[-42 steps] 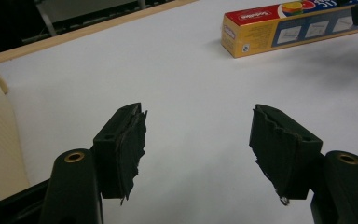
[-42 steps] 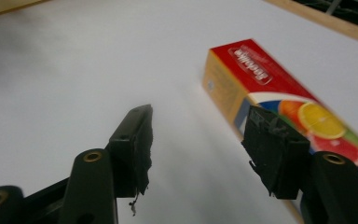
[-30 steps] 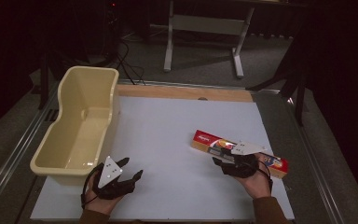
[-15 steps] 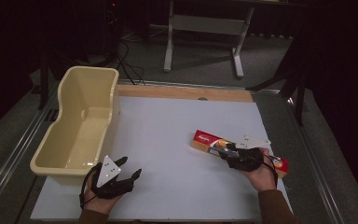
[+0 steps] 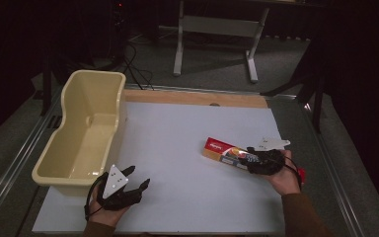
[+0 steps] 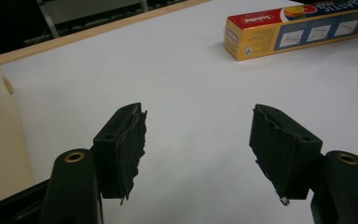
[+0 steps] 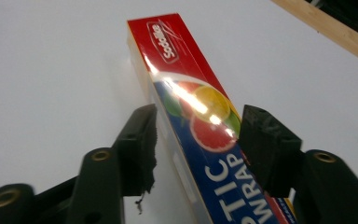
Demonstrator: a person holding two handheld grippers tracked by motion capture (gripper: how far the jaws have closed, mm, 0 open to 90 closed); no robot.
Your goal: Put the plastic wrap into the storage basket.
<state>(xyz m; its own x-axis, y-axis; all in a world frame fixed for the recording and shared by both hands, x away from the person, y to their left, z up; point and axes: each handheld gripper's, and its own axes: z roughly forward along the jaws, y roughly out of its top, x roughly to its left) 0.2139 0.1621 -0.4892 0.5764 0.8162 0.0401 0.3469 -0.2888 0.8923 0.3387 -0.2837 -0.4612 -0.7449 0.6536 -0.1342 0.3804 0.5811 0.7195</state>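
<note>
Cream tub (image 5: 86, 133) at table's left, nothing visible inside. Right gripper (image 7: 196, 140) jaws just opened, straddling plastic wrap box (image 7: 191, 121), pads apart from it. Left gripper (image 6: 198, 140) wide, holding nothing.

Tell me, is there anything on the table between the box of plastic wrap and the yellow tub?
Nothing visible. The box lies at the right, the tub at the left, and only bare white table is between them.
</note>
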